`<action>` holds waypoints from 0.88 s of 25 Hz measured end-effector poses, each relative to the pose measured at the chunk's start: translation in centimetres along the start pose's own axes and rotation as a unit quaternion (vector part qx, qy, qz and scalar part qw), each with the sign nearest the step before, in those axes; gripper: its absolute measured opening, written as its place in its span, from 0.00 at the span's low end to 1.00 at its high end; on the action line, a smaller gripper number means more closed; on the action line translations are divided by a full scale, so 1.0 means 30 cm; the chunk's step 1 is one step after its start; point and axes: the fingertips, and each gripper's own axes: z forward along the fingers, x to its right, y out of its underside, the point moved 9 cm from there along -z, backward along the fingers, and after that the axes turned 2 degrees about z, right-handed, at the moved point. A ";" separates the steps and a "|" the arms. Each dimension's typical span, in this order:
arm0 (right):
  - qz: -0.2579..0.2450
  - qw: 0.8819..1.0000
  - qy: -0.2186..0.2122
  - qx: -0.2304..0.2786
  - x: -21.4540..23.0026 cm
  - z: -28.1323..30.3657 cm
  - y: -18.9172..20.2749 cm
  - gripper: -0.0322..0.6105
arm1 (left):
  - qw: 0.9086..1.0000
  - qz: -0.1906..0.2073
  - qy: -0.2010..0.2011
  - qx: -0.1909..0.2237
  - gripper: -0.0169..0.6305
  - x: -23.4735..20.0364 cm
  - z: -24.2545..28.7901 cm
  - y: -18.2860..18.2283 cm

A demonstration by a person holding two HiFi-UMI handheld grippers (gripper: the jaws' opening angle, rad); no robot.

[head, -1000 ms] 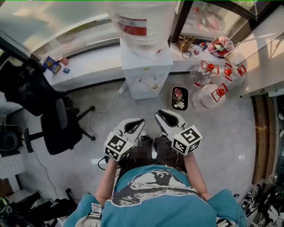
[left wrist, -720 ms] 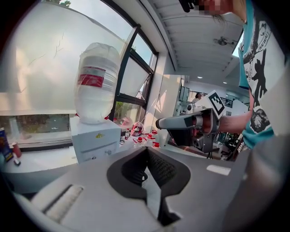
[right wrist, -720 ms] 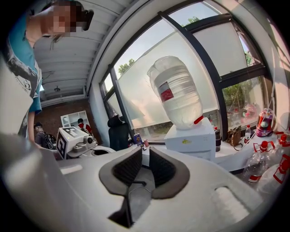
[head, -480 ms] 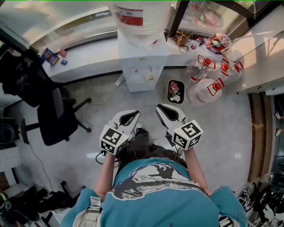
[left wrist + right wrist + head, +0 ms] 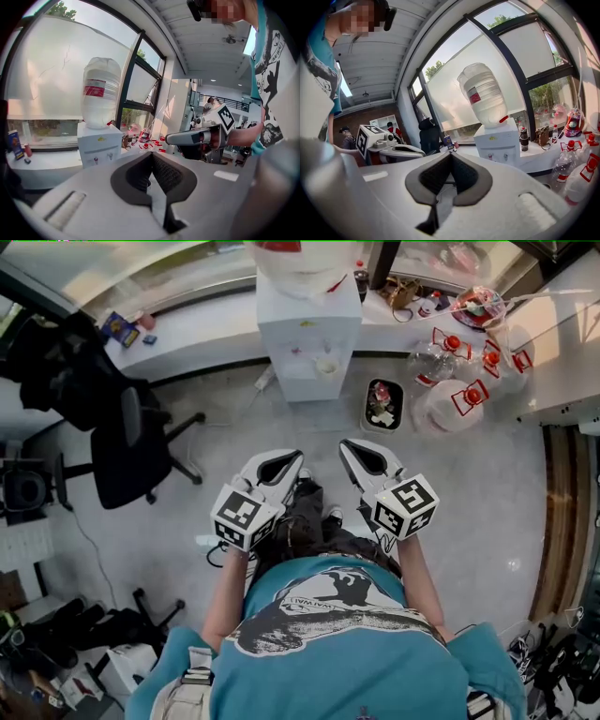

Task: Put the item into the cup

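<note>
i hold my left gripper (image 5: 277, 463) and right gripper (image 5: 361, 454) side by side at waist height, mid-frame, both pinched closed and empty. bare floor (image 5: 469, 484) runs ahead to the water dispenser (image 5: 309, 324), top centre; the pale round thing on it may be the cup (image 5: 325, 365).

Head view: bottle (image 5: 298, 257) on dispenser (image 5: 309, 329) cut by top edge. Bin (image 5: 367, 413) contents too small for me to tell. Packet (image 5: 119, 328) on ledge (image 5: 206, 334): print unreadable. My torso (image 5: 328, 634) hides floor (image 5: 469, 493) beneath. Left gripper (image 5: 289, 459), right gripper (image 5: 352, 446): jaw tips too small to read here. Right gripper view: jugs (image 5: 583, 176) cut by right edge.
</note>
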 end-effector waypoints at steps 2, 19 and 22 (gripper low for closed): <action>0.000 1.000 -0.004 0.001 -0.011 -0.022 0.016 0.04 | 1.000 0.001 0.000 0.004 0.05 0.036 -0.002 -0.005; -0.030 0.999 -0.017 0.009 -0.054 -0.185 0.070 0.05 | 0.999 0.024 0.018 0.022 0.05 0.266 0.012 -0.023; -0.034 0.999 -0.015 0.011 -0.055 -0.194 0.062 0.05 | 0.999 0.028 0.022 0.024 0.05 0.281 0.019 -0.034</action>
